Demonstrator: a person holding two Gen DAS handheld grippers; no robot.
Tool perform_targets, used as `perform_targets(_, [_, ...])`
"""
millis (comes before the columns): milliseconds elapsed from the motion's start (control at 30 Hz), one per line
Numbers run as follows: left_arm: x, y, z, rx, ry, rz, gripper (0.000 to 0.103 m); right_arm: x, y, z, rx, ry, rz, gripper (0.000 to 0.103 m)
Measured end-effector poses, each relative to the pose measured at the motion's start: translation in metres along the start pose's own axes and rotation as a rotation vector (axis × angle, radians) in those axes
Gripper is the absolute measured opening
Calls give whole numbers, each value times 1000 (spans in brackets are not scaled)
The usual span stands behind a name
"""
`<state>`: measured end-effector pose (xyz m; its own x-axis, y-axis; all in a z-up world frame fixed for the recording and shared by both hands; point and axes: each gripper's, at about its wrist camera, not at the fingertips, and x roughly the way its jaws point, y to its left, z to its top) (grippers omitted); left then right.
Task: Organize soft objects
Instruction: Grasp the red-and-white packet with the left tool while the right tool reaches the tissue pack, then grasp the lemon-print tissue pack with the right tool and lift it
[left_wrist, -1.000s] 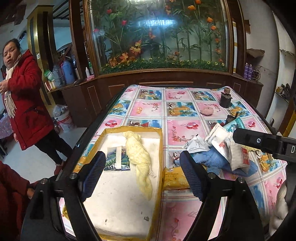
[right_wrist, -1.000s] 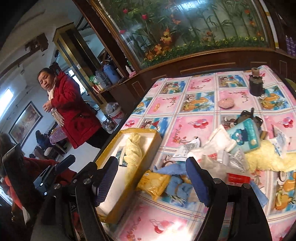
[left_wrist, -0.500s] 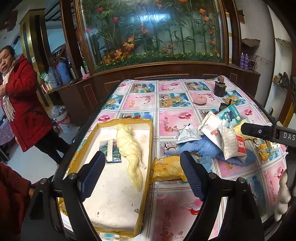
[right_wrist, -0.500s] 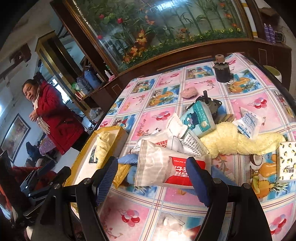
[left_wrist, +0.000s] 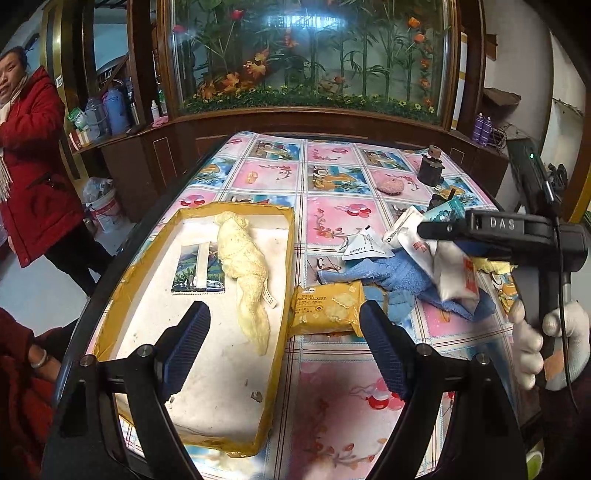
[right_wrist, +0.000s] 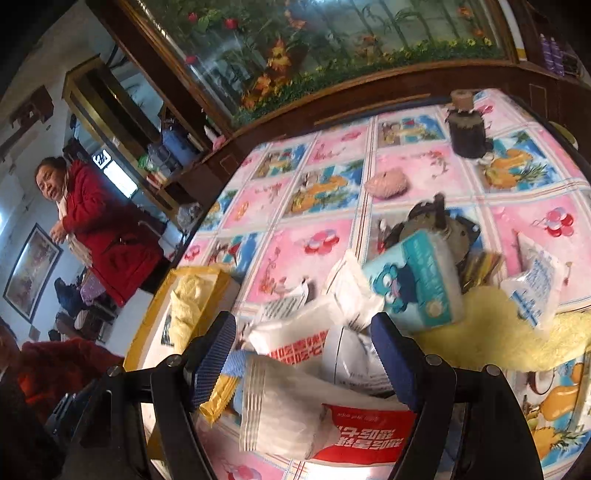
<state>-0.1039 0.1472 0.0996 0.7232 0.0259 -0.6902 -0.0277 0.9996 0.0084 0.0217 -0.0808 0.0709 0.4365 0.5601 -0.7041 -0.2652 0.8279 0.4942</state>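
The blue towel (left_wrist: 391, 280) lies mostly buried under packets. In the right wrist view the yellow cloth (right_wrist: 491, 339) runs off the right edge, and the red-printed packet (right_wrist: 332, 432) is cut off below.

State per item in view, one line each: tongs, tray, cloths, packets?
left tongs: open, empty, above the tray's near end
right tongs: open, empty, low over the packet pile
tray: on table, holds the yellow cloth and a flat picture packet
yellow cloth: lying lengthwise in tray
blue cloth: crumpled on table, under packets
cracker packet: flat beside tray
red-and-white packet: on top of pile
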Motion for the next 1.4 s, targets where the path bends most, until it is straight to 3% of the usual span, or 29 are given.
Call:
perform_targets(133, [-1, 4, 0, -18, -2, -41, 83, -2, 13, -34, -9, 148, 218, 78])
perform_targets(200, [2, 2, 0, -25, 10, -62, 83, -17, 15, -46, -25, 136, 232, 78])
perform_targets(333, [4, -16, -6, 33, 23, -133, 83, -51, -6, -54, -6, 45, 139, 78])
perform_targets(500, [13, -60, -24, 218, 40, -241, 83, -95, -56, -61, 94, -64, 31, 78])
perform_targets(733, [26, -115, -35, 517, 22, -300, 83, -164, -145, -61, 256, -231, -278, 80])
perform_targets(867, [38, -135, -40, 628, 42, -334, 83, -167, -176, -58, 295, -196, -378, 81])
perform_targets(1000, [56, -147, -47, 666, 100, -329, 83, -150, -185, -55, 256, -130, -447, 81])
perform_targets(1200, [62, -151, -58, 646, 166, -370, 82, -111, -168, -58, 141, -35, -557, 81])
perform_targets(1400, [67, -155, -55, 604, 180, -371, 82, -92, -157, -54, 95, -6, -587, 81])
